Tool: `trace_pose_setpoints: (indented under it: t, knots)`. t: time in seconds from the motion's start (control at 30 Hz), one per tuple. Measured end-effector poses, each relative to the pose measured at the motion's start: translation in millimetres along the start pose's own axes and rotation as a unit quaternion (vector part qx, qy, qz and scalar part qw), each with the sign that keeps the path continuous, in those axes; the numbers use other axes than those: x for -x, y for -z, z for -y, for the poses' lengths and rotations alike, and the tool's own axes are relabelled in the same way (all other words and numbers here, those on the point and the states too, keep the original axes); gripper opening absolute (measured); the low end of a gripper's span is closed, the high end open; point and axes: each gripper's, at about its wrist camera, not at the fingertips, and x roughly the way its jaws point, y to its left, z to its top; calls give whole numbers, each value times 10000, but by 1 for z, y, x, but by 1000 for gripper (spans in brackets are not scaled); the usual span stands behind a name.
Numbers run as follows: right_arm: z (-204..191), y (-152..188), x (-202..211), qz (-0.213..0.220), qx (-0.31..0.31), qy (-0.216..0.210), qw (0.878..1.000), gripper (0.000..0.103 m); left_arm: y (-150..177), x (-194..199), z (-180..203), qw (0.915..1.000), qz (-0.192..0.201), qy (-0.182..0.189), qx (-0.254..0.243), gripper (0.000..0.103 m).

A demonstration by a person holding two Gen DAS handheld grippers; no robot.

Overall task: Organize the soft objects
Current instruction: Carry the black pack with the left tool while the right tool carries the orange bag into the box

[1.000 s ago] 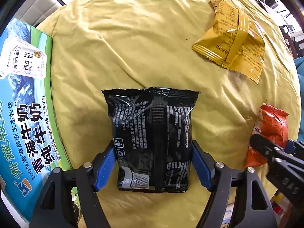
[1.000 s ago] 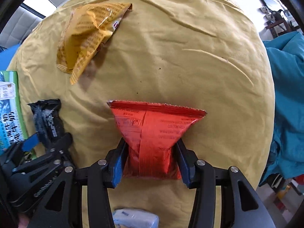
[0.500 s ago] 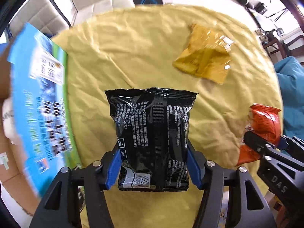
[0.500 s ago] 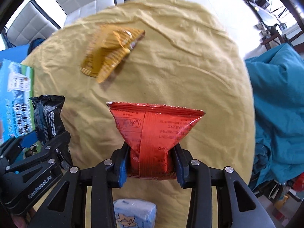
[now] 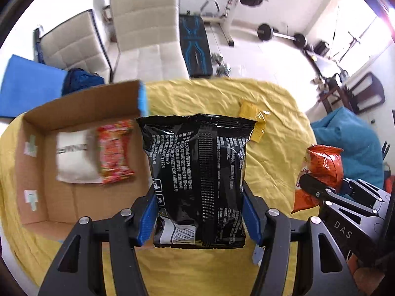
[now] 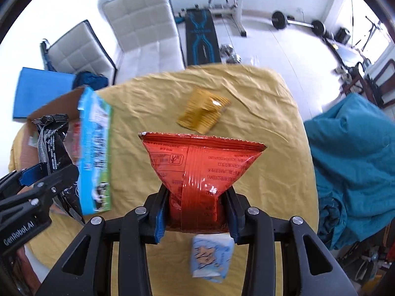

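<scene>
My left gripper (image 5: 200,215) is shut on a black snack bag (image 5: 200,172), held well above the yellow cloth. My right gripper (image 6: 196,213) is shut on a red-orange snack bag (image 6: 197,167), squeezed narrow at its base, also lifted high. Each held bag shows in the other view: the red-orange bag (image 5: 321,167) at the right, the black bag (image 6: 53,148) at the left. An open cardboard box (image 5: 37,148) sits at the table's left, holding a white pack (image 5: 74,157) and a red patterned pack (image 5: 114,153). A yellow packet (image 6: 202,113) lies on the cloth further back.
The round table wears a wrinkled yellow cloth (image 6: 259,113). A light blue tissue pack (image 6: 212,259) lies near the front edge. The box's blue-green printed flap (image 6: 95,157) stands up. A teal blanket (image 6: 353,160) is heaped at the right; chairs (image 5: 145,39) and gym gear stand behind.
Both grippers have risen far above the table with their bags, so the whole table, the box's inside and the room came into view. The jaws tightened on both bags.
</scene>
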Motion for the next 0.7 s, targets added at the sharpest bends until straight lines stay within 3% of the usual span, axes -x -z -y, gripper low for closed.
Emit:
trace_pose_setpoints:
  t: [0.3, 0.7]
  knots:
    - [-97, 6, 49, 410, 354, -387, 9978, 41, 25, 69, -85, 9975, 604, -264, 272, 58]
    - [-218, 5, 30, 271, 913, -654, 9933, 41, 45, 92, -201, 9921, 690, -529, 900, 58]
